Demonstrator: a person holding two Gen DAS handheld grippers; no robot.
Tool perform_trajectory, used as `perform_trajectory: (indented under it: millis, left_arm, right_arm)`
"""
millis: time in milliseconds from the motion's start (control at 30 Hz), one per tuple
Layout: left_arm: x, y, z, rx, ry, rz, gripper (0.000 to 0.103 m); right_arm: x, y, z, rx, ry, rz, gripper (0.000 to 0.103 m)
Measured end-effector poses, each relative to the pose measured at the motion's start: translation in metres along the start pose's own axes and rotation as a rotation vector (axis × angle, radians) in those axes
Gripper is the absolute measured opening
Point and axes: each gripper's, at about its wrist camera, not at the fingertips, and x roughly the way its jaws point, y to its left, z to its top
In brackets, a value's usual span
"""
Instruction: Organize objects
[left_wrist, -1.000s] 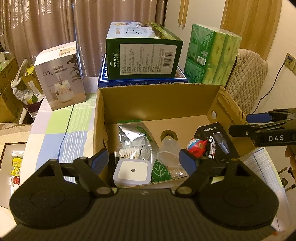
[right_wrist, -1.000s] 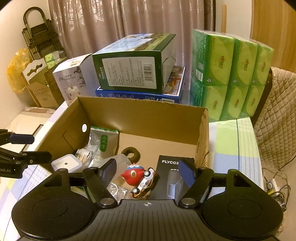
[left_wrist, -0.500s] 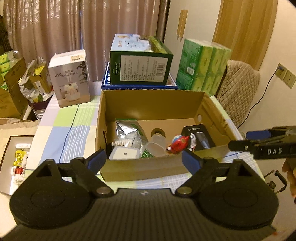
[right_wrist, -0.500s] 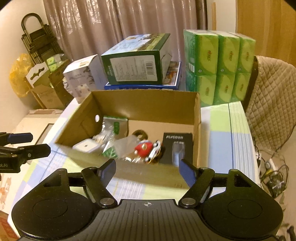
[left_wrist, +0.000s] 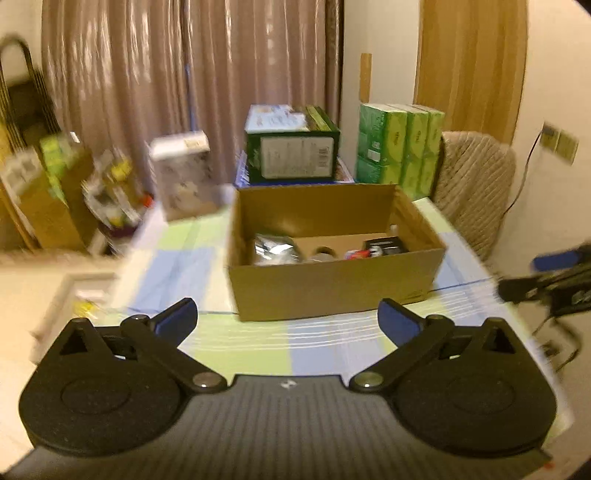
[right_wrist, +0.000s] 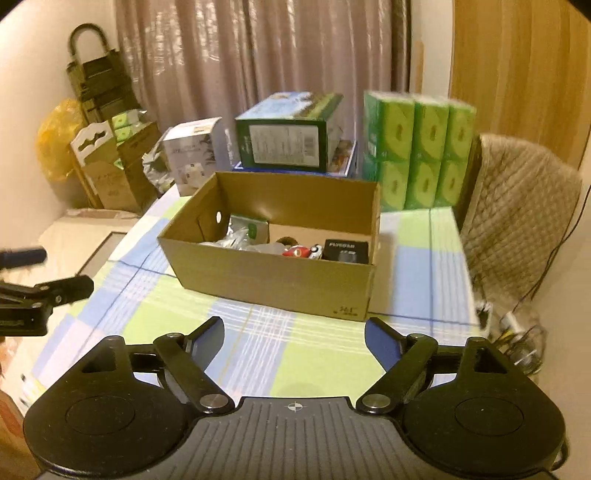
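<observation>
Left gripper (left_wrist: 288, 319): jaws spread wide, just opened further, nothing between them. Cardboard box (left_wrist: 332, 284) at 12 o'clock, on the checked tablecloth (left_wrist: 258, 339).

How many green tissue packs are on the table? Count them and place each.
6. Green tissue packs: three in the top row, three directly beneath, stacked behind the cardboard box's right corner, right of the dark green box. More may hide behind this face.

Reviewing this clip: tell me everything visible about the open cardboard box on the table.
The cardboard box is plain brown corrugated card, rectangular, open-topped, with a round hole in one side wall and a small printed mark low on its front. It sits flat on the checked tablecloth, in front of stacked cartons. Inside lie a silver foil pouch, a red toy and a black packet. Neither claw touches it.
</observation>
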Motion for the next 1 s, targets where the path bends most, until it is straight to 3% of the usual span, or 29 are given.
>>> perform_trajectory:
  millis: [200,533,800,1000]
  left_arm:
    - [-0.040,-0.013,-0.022,-0.027,-0.040,-0.017,0.102]
    - [-0.087,-0.016,-0.048,-0.135,-0.055,-0.037,0.102]
    - [-0.093,-0.024,-0.069,-0.174,-0.016,-0.096,0.102]
    - [-0.089,-0.023,-0.079,-0.191,0.000,-0.054,0.102]
  right_arm:
    - [-0.032,0.006,-0.022,0.051,-0.012,0.030,0.081]
    - [-0.067,0.000,-0.061,0.133,-0.040,-0.015,0.082]
    - [-0.081,-0.012,-0.081,0.236,-0.058,-0.016,0.082]
    - [-0.082,-0.011,-0.092,0.222,-0.038,-0.032,0.082]
